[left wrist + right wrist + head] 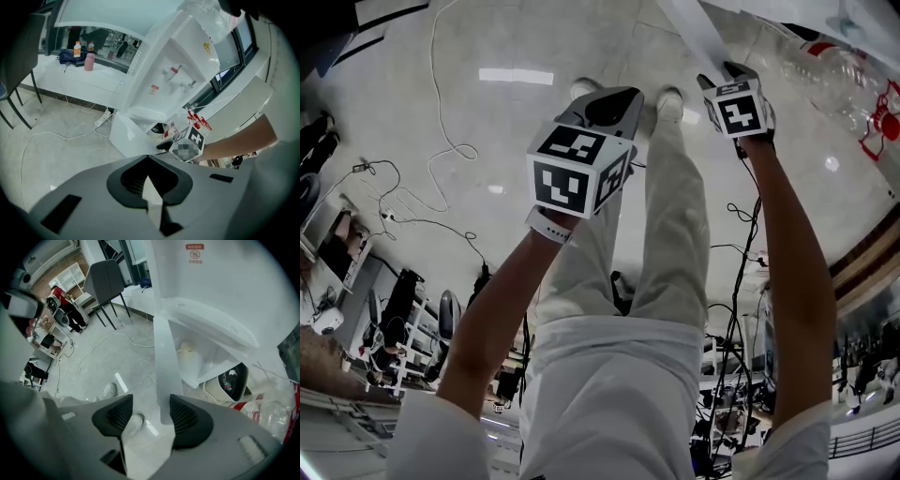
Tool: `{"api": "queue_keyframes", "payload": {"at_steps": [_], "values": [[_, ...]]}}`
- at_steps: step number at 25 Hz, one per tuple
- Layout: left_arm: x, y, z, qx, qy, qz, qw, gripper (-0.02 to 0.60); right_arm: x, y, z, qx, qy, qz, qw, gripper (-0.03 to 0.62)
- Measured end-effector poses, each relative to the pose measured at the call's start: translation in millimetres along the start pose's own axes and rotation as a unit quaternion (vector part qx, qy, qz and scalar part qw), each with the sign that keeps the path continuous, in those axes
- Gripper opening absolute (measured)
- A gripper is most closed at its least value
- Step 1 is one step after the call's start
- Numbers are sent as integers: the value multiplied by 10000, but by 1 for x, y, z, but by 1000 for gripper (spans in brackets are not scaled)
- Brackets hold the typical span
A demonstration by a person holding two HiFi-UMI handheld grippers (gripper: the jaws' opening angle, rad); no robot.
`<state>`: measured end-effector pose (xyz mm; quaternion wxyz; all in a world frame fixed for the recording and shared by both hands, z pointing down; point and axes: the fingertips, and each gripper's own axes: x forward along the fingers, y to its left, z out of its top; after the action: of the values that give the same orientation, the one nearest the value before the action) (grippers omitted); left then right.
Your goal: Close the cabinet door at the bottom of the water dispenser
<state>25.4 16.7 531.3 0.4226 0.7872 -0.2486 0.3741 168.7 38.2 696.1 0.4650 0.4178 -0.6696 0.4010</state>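
Right gripper view shows the right claw [149,417] spread wide. The lower free edge of the door [165,357] stands between its pads, closer to the right-hand one and not clamped. I can't tell whether it touches. A shoe [110,390] shows on the floor below.

The door's long edge runs straight away from the claw. The open cabinet [211,369] lies to its right, so I'd judge the swing goes that way, with the right arm doing it. The left claw [147,159] is pressed together on nothing, well apart from the door.

A pale lump [186,350] sits inside the cabinet. A white cooker [229,380] and some bottles [276,413] crowd the foot of the dispenser [220,277], seemingly clear of the swing. Farther off are a cable [98,345] and a chair [105,280].
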Motion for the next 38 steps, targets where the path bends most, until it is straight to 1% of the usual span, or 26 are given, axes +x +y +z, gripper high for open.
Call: {"api": "queue_keyframes", "payload": {"at_steps": [6, 9, 15, 19, 29, 38], "values": [[10, -5, 7, 55, 39, -24, 10000, 6, -3, -22, 3, -18, -49, -84, 10000, 244], [16, -12, 11, 93, 58, -59, 9999, 6, -4, -33, 4, 64, -53, -85, 9999, 244], [26, -22, 22, 194, 69, -115, 9997, 6, -5, -47, 8, 118, -122, -148, 9997, 244], [29, -27, 28, 258, 53, -129, 9996, 6, -8, -51, 11, 245, -170, -155, 9994, 244], [38, -37, 34, 319, -3, -117, 9994, 6, -9, -77, 17, 372, -550, -354, 9972, 244], [47, -45, 42, 349, -84, -96, 9993, 6, -10, -101, 25, 600, -814, -431, 9939, 244]]}}
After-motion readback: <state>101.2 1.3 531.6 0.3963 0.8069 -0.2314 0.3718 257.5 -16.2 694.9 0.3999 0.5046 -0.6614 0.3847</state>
